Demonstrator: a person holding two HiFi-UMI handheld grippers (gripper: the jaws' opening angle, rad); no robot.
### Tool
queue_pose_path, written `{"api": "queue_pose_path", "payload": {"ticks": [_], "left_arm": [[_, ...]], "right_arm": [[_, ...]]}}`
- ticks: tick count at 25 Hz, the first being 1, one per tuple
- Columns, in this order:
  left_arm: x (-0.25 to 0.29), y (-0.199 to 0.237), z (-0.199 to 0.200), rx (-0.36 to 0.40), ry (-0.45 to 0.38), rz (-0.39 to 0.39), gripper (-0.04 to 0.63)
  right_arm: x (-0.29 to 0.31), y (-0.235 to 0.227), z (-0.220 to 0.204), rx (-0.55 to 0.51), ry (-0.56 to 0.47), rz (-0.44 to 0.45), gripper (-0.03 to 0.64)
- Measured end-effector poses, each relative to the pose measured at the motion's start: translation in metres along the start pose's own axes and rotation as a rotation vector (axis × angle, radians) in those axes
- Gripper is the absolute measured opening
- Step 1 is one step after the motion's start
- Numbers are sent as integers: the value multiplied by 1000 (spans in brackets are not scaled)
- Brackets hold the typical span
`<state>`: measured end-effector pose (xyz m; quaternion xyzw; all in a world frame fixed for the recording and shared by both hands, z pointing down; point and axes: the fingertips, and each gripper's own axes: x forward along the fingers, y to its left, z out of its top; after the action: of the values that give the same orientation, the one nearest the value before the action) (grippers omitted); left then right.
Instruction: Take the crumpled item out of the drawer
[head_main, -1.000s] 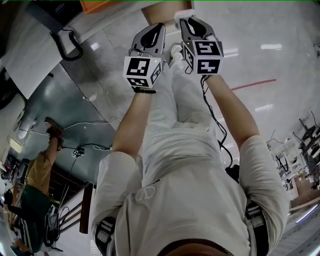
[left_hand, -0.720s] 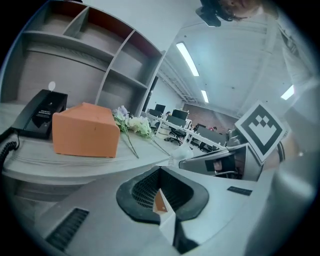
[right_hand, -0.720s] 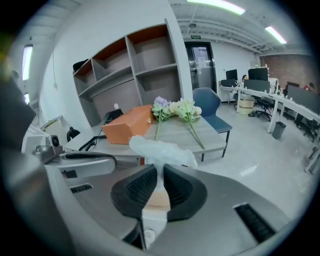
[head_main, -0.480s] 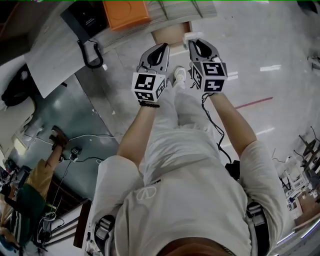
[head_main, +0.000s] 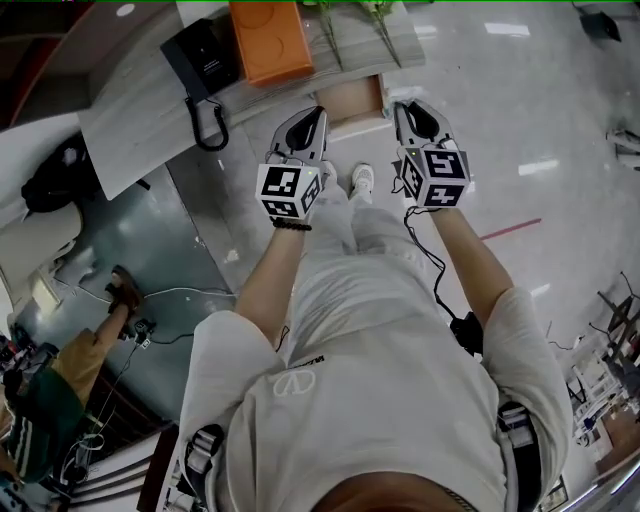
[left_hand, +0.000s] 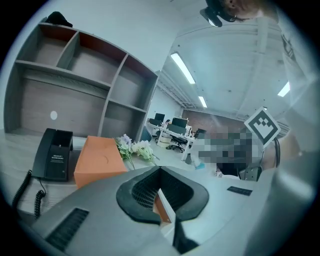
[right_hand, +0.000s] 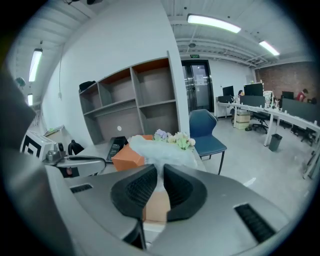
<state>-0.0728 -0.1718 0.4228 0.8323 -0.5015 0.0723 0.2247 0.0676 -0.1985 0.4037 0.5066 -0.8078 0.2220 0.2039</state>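
The right gripper (right_hand: 161, 171) has its jaws pinched onto the crumpled item (right_hand: 159, 150), a pale, filmy wad that stands up from between the dark pads toward twelve o'clock in the right gripper view. The item is clear of the drawer (head_main: 350, 98), whose brown inside shows below it at six o'clock through the gap behind the pads. The left gripper (left_hand: 160, 170) has its pad tips together with nothing between them; through its gap a strip of the same brown drawer and its white edge can be seen.

In the head view both grippers are held out side by side in front of the person, the open drawer lying between them at twelve o'clock. Beyond it, on the desk (head_main: 140, 130), an orange box (head_main: 268, 40) sits at eleven o'clock, with a black phone (head_main: 203, 62) just beside it at ten o'clock and flowers (right_hand: 172, 137) by the box's other side. A grey shelf unit (right_hand: 135, 95) rises behind the desk, and a blue chair (right_hand: 205, 132) stands at two o'clock from the right jaws.
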Motion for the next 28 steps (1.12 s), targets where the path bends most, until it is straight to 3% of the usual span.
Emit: {"api": "queue_pose_path", "payload": {"ticks": [14,28], "left_arm": [[-56,-2,104,74,-143,37,0],[-115,-29,241,176,-416,17,0]], "right_arm": [[-85,2,94,-9,-194,-33,41],[-179,-22,184,7,-442,-92,41]]}}
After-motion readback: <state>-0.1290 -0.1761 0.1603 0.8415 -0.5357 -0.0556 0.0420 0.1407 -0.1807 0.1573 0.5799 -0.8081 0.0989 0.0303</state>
